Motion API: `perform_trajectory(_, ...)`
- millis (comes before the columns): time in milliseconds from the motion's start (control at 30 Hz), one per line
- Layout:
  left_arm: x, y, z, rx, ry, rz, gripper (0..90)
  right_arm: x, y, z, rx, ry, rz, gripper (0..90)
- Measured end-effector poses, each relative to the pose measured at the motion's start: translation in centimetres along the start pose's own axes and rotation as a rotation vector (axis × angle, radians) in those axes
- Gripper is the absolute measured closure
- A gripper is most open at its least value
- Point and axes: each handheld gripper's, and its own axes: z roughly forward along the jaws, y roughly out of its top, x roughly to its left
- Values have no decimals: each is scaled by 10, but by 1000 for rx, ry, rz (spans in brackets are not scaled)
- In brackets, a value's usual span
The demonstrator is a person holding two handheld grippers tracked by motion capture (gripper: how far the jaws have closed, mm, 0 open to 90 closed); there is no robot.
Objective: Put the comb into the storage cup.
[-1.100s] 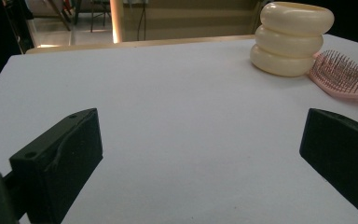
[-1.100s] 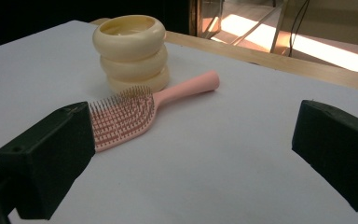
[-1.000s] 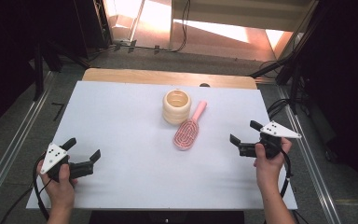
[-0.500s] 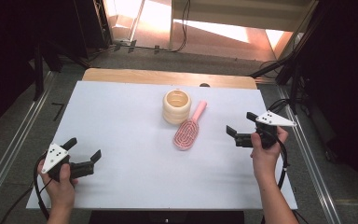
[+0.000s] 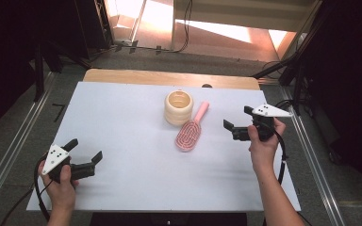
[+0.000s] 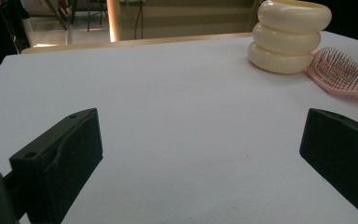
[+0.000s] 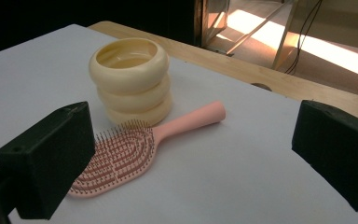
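Honestly, the pink hairbrush (image 5: 191, 130) is looking like the thing in play, since the right gripper (image 5: 239, 124) is pointing at it from just off to the side with its fingers (image 7: 51, 161) spread wide and nothing between them. The brush is lying bristles-up near the middle of the white surface (image 5: 122, 122), its paddle head right beside the cream ribbed cup (image 5: 178, 107), handle angling away toward the far edge.

I'm guessing it's going to handle easy: light, stiff moulded plastic, not fragile. The handle (image 7: 191, 119) is smooth and rounded though, so probably a bit slippery. I'd be taking it mid-handle, across the narrow width, rather than on the head, where the springy bristles (image 7: 116, 154) are giving nothing firm to pinch.

The cup is looking like three stacked rings, glossy, hollow, open on top, and likely light enough to tip if bumped.

The left gripper (image 5: 86, 159) is sitting well apart near the front left corner, fingers (image 6: 58, 168) released too.
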Motion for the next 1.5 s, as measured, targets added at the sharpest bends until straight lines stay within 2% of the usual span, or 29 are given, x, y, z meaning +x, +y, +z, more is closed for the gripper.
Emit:
perform_trajectory(333, 0, 0, 0, 0, -2, 0, 0, -2, 7, 11, 18, 4, -5, 0)
perform_trajectory(433, 0, 0, 0, 0, -2, 0, 0, -3, 9, 16, 19, -13, -2, 129)
perform_trajectory(567, 0, 0, 0, 0, -3, 1, 0, -7, 15, 23, 37, 23, 4, 145)
perform_trajectory(633, 0, 0, 0, 0, -3, 2, 0, -8, 20, 30, 58, 11, 7, 225)
perform_trajectory(733, 0, 0, 0, -2, -4, 0, 0, -9, 23, 35, 78, 8, 5, 272)
perform_trajectory(800, 0, 0, 0, -2, -5, 1, 0, -10, 26, 41, 91, -3, 0, 364)
perform_trajectory(900, 0, 0, 0, -2, -6, 2, 0, -10, 30, 53, 139, -11, -12, 497)
perform_trajectory(933, 0, 0, 0, -2, -5, 1, 0, -10, 30, 53, 139, -11, -12, 497)
perform_trajectory(1067, 0, 0, 0, -2, -5, 1, 0, -9, 34, 66, 187, -4, -40, 595)
perform_trajectory(1133, 0, 0, 0, -3, -7, 1, 0, -10, 38, 75, 218, 10, -52, 670)
perform_trajectory(1300, 0, 0, 0, -1, -9, 1, 0, -10, 41, 89, 251, 10, -53, 761)
perform_trajectory(1367, 0, 0, 0, -1, -9, 1, 0, -9, 43, 98, 284, 9, -81, 822)
perform_trajectory(1500, 0, 0, 0, -1, -11, 1, 0, -8, 45, 107, 319, 27, -92, 853)
